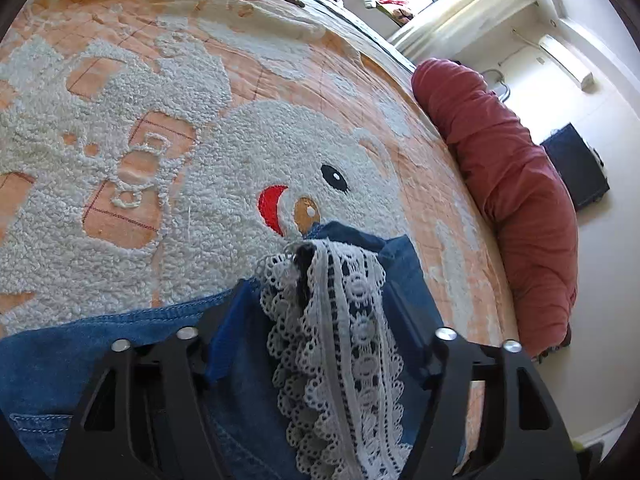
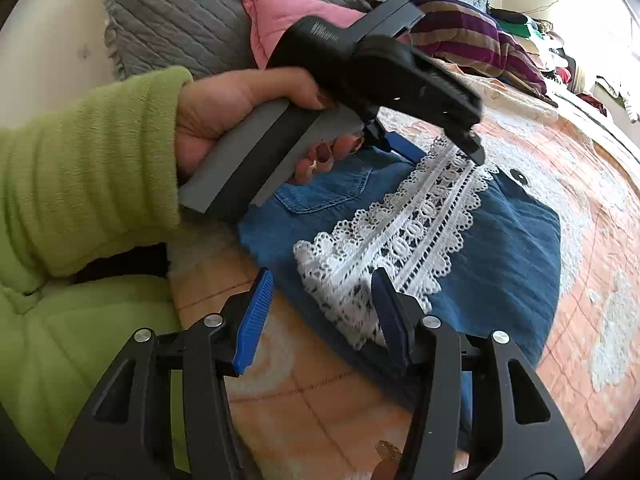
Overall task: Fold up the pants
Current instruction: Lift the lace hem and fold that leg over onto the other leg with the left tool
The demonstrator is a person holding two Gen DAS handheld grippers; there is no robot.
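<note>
The pants are blue denim point(image 2: 500, 256) with a white lace band point(image 2: 404, 236), folded into a small bundle on the bed. In the left wrist view the denim point(image 1: 80, 348) and lace point(image 1: 340, 320) fill the space between my left gripper's fingers; my left gripper point(image 1: 320, 300) stands open around the lace end. In the right wrist view that gripper point(image 2: 436, 136) rests on the far end of the lace. My right gripper point(image 2: 320, 304) is open at the near edge of the bundle, its right pad point(image 2: 390, 312) over the lace, its left pad point(image 2: 254, 316) over bare blanket.
The bed has an orange and white bear-pattern blanket point(image 1: 200, 120). A red bolster point(image 1: 512, 184) lies along its right edge. A grey quilted pillow point(image 2: 192, 4), a pink cushion point(image 2: 280, 12) and a pile of striped clothes point(image 2: 472, 28) lie at the head. A green sleeve point(image 2: 88, 168) holds the left gripper.
</note>
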